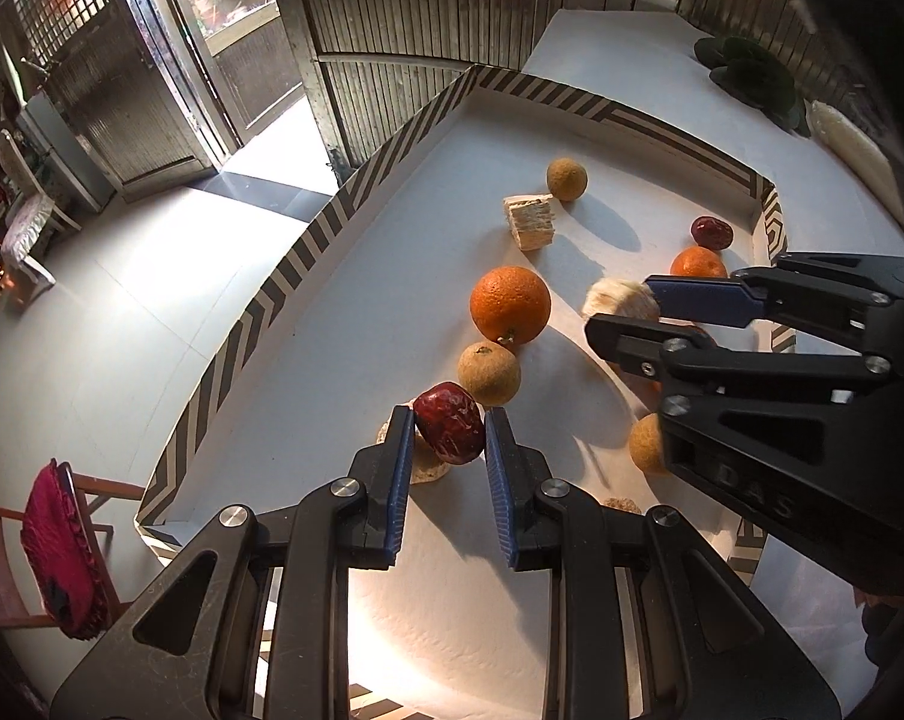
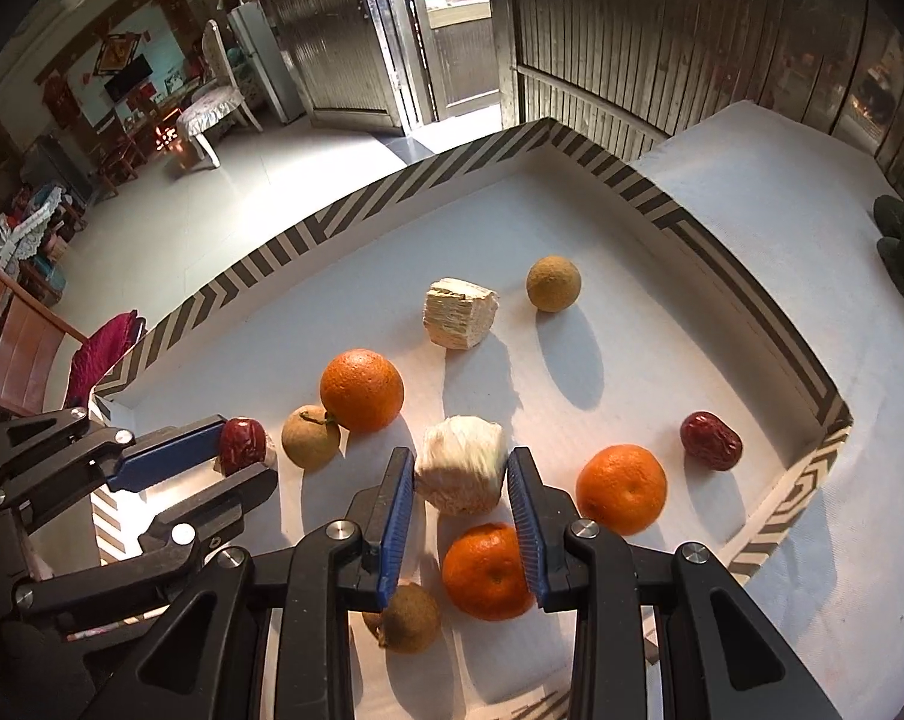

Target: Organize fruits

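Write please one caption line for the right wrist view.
Right tongs grip a pale fibrous ball above a mandarin in the striped tray.

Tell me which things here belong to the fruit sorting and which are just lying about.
For the job:
left gripper shut on a red date
right gripper around the pale peeled fruit
large orange
two mandarins
second date
brown round fruits
striped tray

Lying about:
pale layered block
green leaves
red cushion
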The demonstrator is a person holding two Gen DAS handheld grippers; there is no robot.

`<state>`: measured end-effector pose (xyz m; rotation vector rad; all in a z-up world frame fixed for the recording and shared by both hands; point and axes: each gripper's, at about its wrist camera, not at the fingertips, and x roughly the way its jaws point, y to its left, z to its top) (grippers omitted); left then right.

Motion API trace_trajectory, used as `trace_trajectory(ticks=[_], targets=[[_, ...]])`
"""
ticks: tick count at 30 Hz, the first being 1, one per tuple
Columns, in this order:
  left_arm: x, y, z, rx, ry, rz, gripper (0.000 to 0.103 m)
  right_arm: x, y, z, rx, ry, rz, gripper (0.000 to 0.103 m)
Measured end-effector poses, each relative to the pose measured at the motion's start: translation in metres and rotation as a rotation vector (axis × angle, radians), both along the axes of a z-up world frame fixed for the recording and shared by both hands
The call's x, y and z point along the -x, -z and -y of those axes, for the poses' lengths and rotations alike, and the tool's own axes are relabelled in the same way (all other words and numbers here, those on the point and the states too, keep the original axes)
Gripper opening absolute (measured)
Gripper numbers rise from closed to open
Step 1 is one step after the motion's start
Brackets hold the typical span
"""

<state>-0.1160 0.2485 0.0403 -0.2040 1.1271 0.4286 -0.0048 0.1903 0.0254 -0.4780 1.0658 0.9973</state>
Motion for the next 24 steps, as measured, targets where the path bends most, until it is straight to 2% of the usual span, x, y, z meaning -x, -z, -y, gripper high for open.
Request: trace_trajectory(ticks=[11,13,15,24], targets=[[0.001,-0.002,-0.001,0.015,-0.001,-0.001,0.026,0.015,-0.021,0.032,-0.06,0.038,0.017,0.032],[0.002,-0.004,-0.001,0.016,-0.002,0.001,0.044,0.021,-0.027,0.04,-0.074,0.052,0.029,0.032],[0.004,-0.008,0.0,0.01,-0.003,0.018,0.055,0.024,-0.034,0.049,-0.094,0.075,0.033,0.032],[0.0,-0.026,0.009,-0.021,0.011,0.056,0.055,0.039,-0.05,0.081,-0.143,0.158,0.062,0.035]])
